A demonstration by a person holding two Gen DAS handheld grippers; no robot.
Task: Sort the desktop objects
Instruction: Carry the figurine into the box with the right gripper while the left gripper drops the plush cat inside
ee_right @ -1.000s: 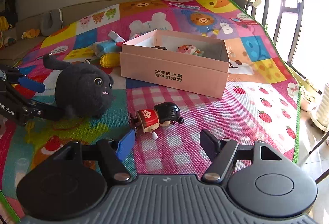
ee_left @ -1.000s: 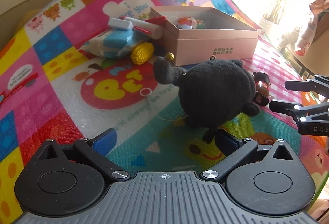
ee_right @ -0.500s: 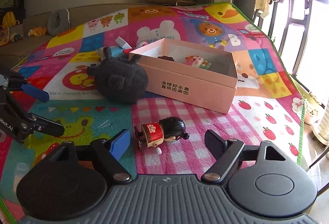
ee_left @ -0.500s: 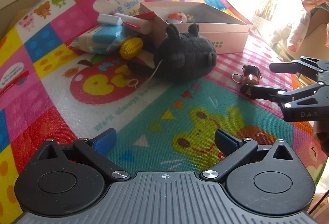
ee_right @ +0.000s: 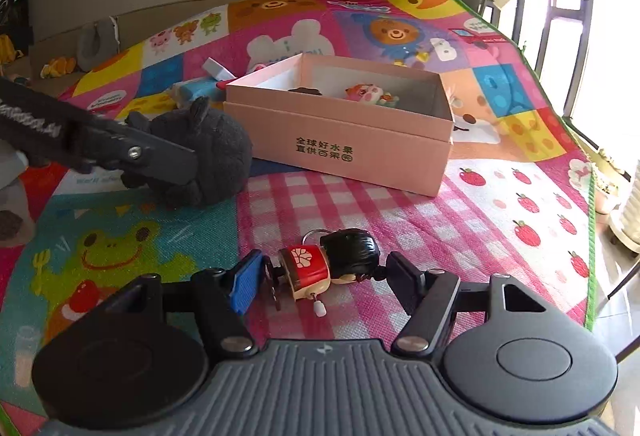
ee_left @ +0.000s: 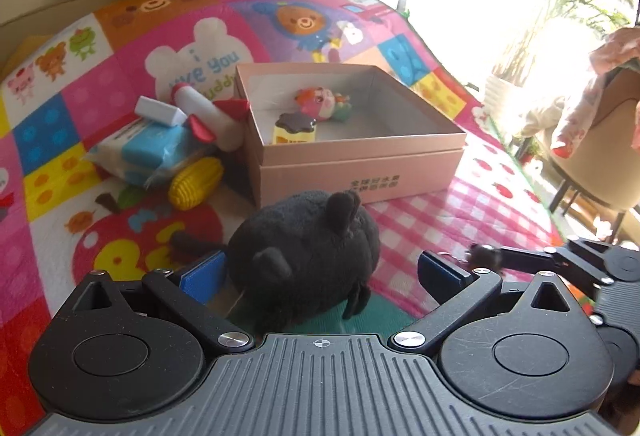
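Black-haired doll (ee_right: 332,266) in red, lying head toward 3 o'clock, is being straddled by open right gripper (ee_right: 320,276); black plush (ee_left: 304,256) is being straddled by open left gripper (ee_left: 320,274).

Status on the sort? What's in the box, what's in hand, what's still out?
Done: a small pink animal figurine and a brown-topped yellow toy lie in the open pink cardboard box.

In hand: nothing gripped. The open left gripper straddles the black plush cat; the open right gripper brackets the red wooden wind-up doll.

Left: both of those, plus the yellow toy corn, tissue pack and white tube beside the box.
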